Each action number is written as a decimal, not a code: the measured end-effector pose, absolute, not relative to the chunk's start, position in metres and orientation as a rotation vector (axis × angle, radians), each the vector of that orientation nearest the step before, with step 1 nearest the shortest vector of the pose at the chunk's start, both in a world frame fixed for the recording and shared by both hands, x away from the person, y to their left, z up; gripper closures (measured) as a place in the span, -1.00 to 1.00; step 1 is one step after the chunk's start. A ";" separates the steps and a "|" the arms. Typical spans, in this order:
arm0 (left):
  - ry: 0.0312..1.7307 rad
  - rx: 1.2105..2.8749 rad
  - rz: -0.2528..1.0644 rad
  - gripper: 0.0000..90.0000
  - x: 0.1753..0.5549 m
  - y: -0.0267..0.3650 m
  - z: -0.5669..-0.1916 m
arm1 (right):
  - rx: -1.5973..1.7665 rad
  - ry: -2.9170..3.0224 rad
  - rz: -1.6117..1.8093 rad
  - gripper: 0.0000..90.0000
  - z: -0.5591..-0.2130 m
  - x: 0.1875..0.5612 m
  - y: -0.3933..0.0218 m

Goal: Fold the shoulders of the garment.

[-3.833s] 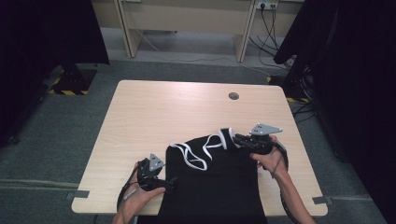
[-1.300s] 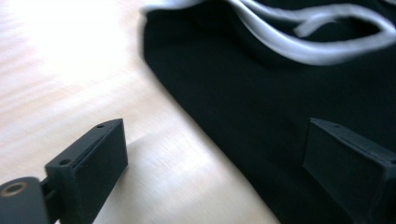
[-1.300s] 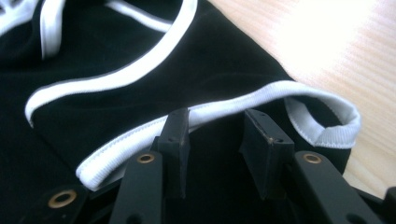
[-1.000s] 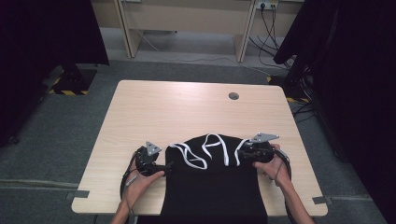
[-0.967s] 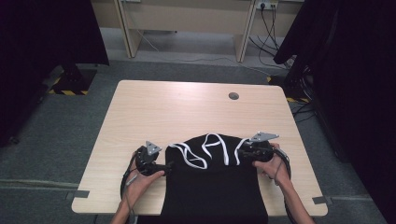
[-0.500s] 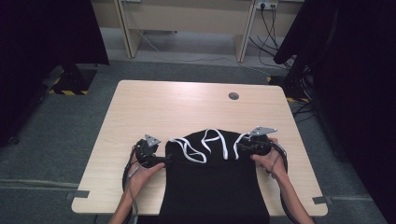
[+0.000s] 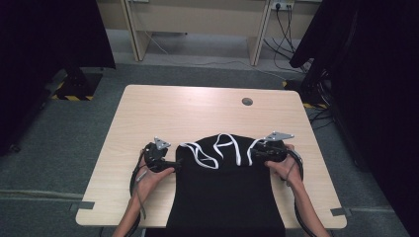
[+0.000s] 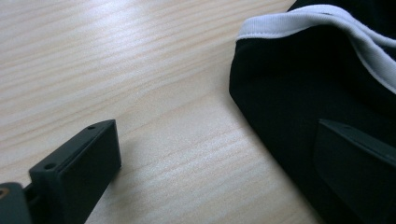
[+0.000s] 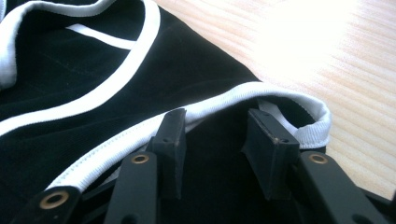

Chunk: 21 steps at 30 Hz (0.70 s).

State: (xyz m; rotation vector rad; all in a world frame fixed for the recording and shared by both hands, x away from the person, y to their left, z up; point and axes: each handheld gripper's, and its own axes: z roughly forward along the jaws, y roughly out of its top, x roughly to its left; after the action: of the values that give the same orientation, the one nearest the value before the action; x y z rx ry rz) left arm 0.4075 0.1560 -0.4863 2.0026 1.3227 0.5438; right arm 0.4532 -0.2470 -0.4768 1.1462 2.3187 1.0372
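A black garment (image 7: pixel 222 197) with white trim (image 7: pixel 213 159) lies on the wooden table (image 7: pixel 197 113) and hangs over the near edge. My left gripper (image 7: pixel 176 162) rests at the garment's left edge. In the left gripper view it (image 8: pixel 215 130) stands wide open, one jaw on bare wood and the other over the black cloth (image 8: pixel 289 93). My right gripper (image 7: pixel 255 154) sits at the garment's upper right corner. In the right gripper view it (image 9: pixel 215 114) rests on the cloth (image 9: pixel 70 79), jaws apart, a loop of white trim (image 9: pixel 280 93) just past the tips.
A round cable hole (image 7: pixel 247 101) is in the table's far right part. Bare wood stretches behind and to the left of the garment. Dark screens (image 7: pixel 44 34) stand at both sides of the table, and cables (image 7: pixel 291 24) run on the floor behind.
Both grippers have moved a little farther from the person, and the garment's top edge has slid up the table with them.
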 end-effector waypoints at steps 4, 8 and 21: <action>1.323 2.007 0.541 -0.99 0.409 0.156 -0.486 | 1.157 2.306 1.049 0.21 -0.478 0.452 -0.246; 1.324 2.006 0.541 -1.00 0.409 0.156 -0.486 | 1.173 2.321 1.080 0.02 -0.477 0.450 -0.248; 1.317 2.011 0.536 -1.00 0.409 0.156 -0.486 | 1.226 2.297 1.136 -0.25 -0.467 0.434 -0.261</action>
State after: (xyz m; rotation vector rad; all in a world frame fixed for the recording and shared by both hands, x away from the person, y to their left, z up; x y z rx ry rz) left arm 0.4093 0.1558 -0.4863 2.0115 1.3167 0.5355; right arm 0.4339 -0.2612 -0.4668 1.2260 2.2966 1.1360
